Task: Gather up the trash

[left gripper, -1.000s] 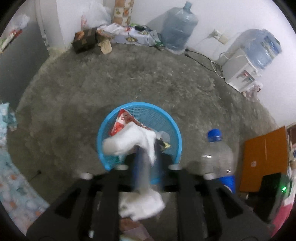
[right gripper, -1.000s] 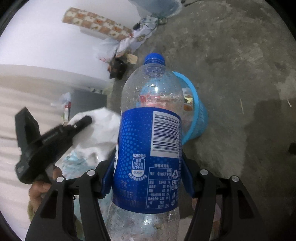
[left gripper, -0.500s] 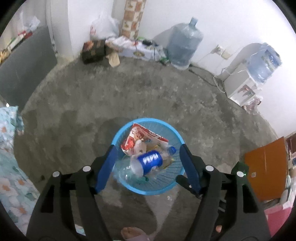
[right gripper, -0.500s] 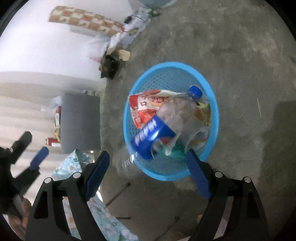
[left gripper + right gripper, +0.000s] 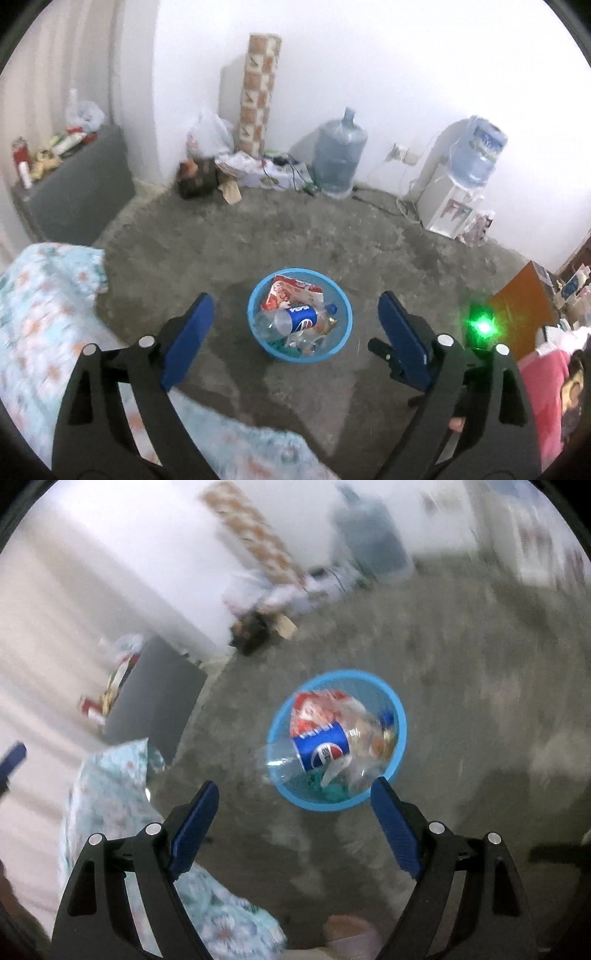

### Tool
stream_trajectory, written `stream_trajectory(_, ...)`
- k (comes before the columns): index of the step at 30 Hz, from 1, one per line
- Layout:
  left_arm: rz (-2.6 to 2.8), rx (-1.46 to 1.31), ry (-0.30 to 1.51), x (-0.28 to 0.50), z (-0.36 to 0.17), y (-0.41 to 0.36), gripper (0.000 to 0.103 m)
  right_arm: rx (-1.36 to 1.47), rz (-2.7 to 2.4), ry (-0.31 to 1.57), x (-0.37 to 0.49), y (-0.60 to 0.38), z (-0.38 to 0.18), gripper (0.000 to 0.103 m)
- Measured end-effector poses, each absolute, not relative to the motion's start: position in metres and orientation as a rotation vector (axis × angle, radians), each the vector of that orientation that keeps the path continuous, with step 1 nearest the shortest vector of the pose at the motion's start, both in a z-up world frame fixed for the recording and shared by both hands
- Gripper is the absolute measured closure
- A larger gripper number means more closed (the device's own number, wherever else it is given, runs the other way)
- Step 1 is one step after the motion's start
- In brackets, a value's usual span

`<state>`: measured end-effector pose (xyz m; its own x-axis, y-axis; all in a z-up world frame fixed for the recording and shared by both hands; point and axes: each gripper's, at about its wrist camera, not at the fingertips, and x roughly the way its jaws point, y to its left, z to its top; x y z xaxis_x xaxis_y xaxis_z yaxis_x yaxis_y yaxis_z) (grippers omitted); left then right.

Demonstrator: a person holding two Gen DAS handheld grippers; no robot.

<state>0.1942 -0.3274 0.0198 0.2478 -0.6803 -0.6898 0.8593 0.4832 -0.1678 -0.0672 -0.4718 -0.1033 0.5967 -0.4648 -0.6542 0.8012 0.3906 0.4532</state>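
Note:
A round blue basket (image 5: 258, 295) (image 5: 402, 716) stands on the grey concrete floor. In it lie a clear bottle with a blue label (image 5: 295, 318) (image 5: 323, 747), a red and white wrapper (image 5: 284, 293) (image 5: 308, 709) and other crumpled trash. My left gripper (image 5: 295, 315) hangs well above the basket, its jaws opening wide with nothing held between them. My right gripper (image 5: 291, 806) is also high above the floor, just this side of the basket, jaws opening and empty. The right gripper's body with a green light (image 5: 482, 326) shows at the right of the left wrist view.
A floral bedspread (image 5: 48, 295) (image 5: 110, 786) lies at the lower left. Against the back wall are a grey cabinet (image 5: 81, 192), a patterned roll (image 5: 258, 92), a water jug (image 5: 338, 158) and a water dispenser (image 5: 454, 188). An orange board (image 5: 524, 295) leans at the right.
The left gripper let go of the white tissue and the right gripper let go of the bottle, which now lies in the basket. Both grippers opened and rose away from the basket.

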Motion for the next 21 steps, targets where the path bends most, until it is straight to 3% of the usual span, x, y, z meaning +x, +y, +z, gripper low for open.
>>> stream_trajectory(5,-0.998,0.153,0.735,0.157,0.049,-0.242,0.009,0.563,-0.803,0.449,-0.051,-0.405,-0.037,0.008)
stream_trajectory(11,-0.795,0.042,0.699,0.122,0.057,-0.145,0.009,0.315,-0.711,0.436,-0.030,-0.328,0.015,0.007)
stream_trajectory(21,-0.400,0.019,0.665,0.081,0.043,-0.048,0.009,0.172,-0.563,0.456,-0.010,-0.247,0.043,0.007)
